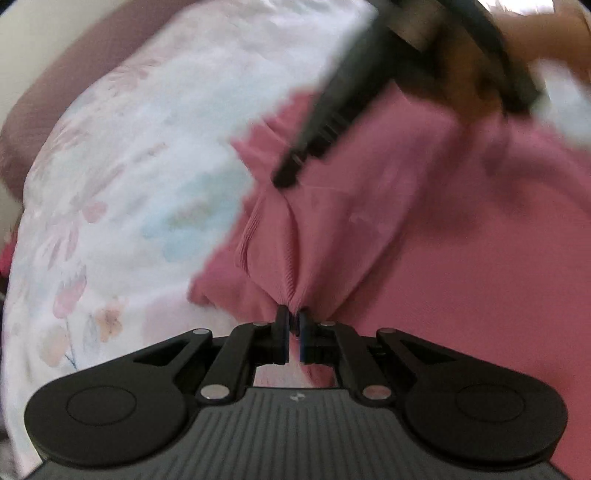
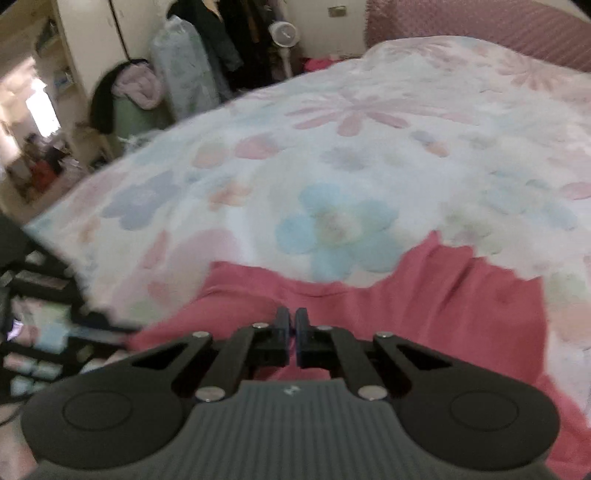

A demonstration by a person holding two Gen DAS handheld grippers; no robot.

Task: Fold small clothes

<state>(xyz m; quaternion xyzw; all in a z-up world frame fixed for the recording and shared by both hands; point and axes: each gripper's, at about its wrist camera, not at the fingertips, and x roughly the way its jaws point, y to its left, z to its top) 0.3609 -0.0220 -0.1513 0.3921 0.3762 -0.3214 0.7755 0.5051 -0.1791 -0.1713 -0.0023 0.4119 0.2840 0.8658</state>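
A pink garment lies on a floral bedspread. My left gripper is shut on a bunched ribbed edge of the pink garment, the cloth pulled into folds at the fingertips. My right gripper shows as a blurred black shape at the top of the left wrist view, over the garment's far edge. In the right wrist view my right gripper is shut on the pink garment, which spreads below and to the right of it. Both views are motion-blurred.
The floral bedspread covers a wide bed. A pink headboard stands at the far right. Beyond the bed's left edge are hanging clothes, a fan, a laundry pile and shelves.
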